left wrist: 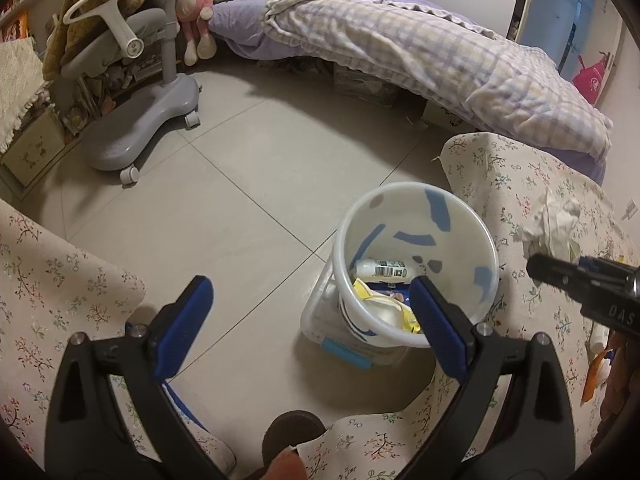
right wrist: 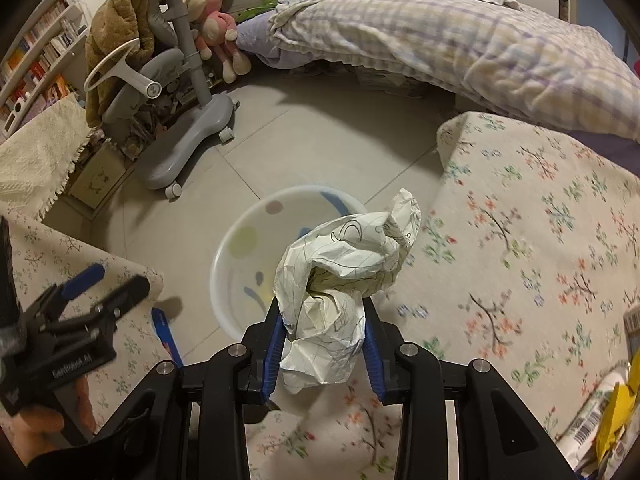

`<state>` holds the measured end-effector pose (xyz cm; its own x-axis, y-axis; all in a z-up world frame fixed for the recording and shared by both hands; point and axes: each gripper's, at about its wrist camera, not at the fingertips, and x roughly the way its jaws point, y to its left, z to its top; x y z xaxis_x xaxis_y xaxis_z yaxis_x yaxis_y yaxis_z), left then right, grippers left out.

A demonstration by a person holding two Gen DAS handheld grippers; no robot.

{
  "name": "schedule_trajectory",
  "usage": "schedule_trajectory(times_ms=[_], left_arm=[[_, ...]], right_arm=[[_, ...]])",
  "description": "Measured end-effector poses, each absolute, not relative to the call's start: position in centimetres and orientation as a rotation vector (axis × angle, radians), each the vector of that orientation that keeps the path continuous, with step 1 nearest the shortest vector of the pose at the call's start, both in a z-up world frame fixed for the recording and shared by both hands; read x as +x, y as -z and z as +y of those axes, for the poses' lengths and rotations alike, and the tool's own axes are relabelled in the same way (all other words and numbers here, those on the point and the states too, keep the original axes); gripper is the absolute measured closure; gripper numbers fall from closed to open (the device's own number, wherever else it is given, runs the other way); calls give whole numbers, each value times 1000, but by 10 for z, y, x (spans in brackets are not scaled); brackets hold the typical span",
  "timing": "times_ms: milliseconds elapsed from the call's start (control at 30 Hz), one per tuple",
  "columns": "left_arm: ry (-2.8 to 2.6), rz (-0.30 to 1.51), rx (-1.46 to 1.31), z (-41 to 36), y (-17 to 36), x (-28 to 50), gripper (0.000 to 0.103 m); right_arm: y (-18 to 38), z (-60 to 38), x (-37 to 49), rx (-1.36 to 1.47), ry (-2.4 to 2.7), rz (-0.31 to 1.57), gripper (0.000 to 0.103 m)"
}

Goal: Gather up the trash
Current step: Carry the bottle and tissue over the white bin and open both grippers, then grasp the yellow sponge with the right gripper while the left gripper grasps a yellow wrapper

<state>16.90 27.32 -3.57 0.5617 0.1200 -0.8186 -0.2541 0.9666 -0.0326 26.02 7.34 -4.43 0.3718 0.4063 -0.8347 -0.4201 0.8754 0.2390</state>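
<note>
We have a bottle [left wrist: 380,269] and wrappers already in the bin [left wrist: 416,264]. Our right gripper [right wrist: 324,320] clamps crumpled paper [right wrist: 344,276] above it, undropped; our left gripper [left wrist: 312,312] gapes empty. More litter [right wrist: 600,424] waits at the floral cloth's [right wrist: 520,240] edge.

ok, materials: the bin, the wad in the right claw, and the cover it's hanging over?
Bin: looks like thin translucent white plastic, smooth with a slight sheen; printed patches show through the wall.
Wad in the right claw: paper, matte, sharp creases, ruled lines and pen sketches.
Cover: seems woven fabric, matte, floral print, soft folds at its edge.
</note>
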Motion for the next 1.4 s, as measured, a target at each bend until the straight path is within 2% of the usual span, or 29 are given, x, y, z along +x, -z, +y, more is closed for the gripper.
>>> schedule_trajectory(times_ms=[67,100,133,167,200,467,733,967,1100,1400], left_arm=[[-224,949,-165,276,35,168,5],[-225,948,-167,277,34,167,4],[-224,947,-170,277,33,167,4],[-224,946,-171,277,33,166,4],[-221,944,-173,277,33,166,3],[-196,940,-165,270,28,163,2],[-135,933,-138,246,21,156,1],[-67,928,-85,213,15,152,1],[-29,941,-62,192,15,154,1],[36,966,-9,144,15,161,1]], right_arm=[[41,79,263,-11,-525,1043,65],[39,79,263,-5,-526,1037,54],[37,79,265,3,-523,1031,32],[33,79,265,15,-522,1012,25],[31,78,265,22,-525,996,23],[9,62,252,-2,-506,930,22],[-1,17,225,-46,-449,909,16],[0,-55,200,-8,-360,943,13],[5,-98,191,-1,-290,963,5],[10,-195,184,8,-89,973,5]])
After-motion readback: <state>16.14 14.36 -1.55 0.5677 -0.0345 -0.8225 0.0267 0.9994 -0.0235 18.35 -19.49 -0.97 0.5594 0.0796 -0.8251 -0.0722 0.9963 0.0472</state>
